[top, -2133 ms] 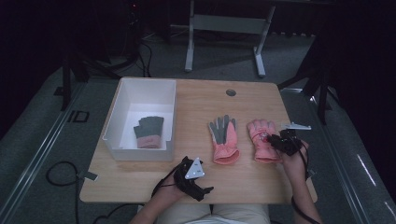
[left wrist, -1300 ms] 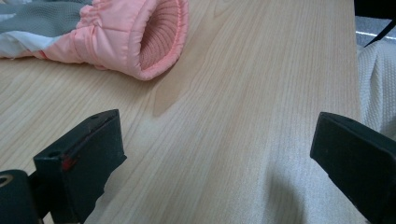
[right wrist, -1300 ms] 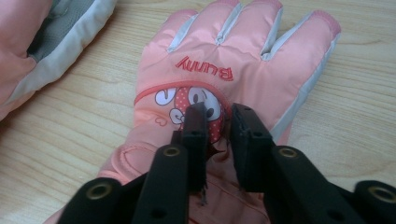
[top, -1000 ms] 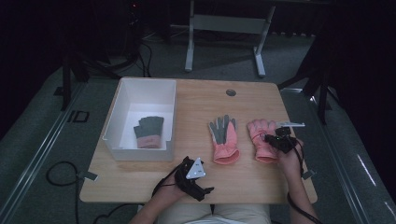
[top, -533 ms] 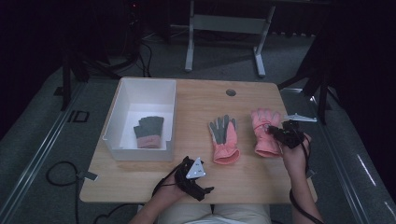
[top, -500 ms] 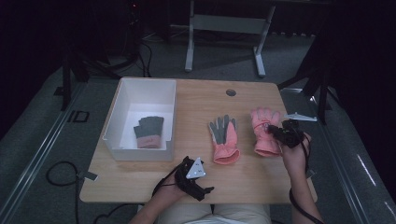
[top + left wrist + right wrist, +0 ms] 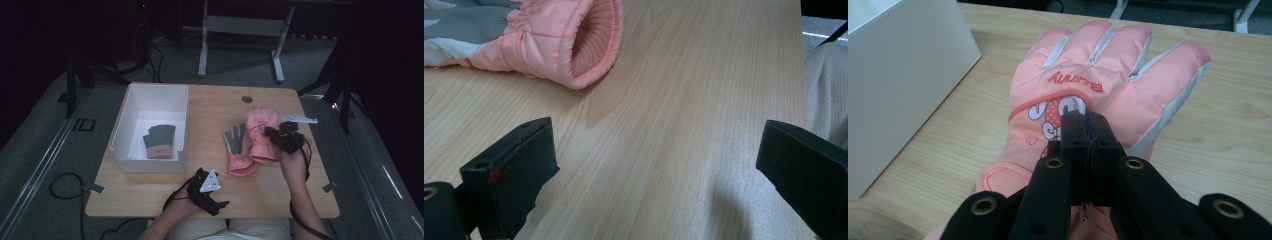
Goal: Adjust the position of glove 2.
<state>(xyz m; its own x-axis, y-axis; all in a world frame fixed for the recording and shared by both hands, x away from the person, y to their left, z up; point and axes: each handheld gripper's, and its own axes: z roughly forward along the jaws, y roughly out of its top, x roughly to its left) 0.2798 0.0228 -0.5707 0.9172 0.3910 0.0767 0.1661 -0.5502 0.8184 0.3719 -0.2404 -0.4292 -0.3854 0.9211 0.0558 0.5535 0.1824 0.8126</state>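
**Right gripper view: pink glove pinched, lift under way**

Right gripper view shows your right tool (image 7: 1083,125) clamped on the back of the pink glove (image 7: 1108,85), which hangs just right of the white box (image 7: 150,125), beside its mate (image 7: 239,150) on the counter (image 7: 260,190). Your left tool (image 7: 659,170) rests with jaws wide apart, holding nothing. You seem to be carrying the glove; next, swing it over the box, where a grey glove (image 7: 160,141) lies, and release.

Pink glove's (image 7: 1088,95) cuff behind closed jaws
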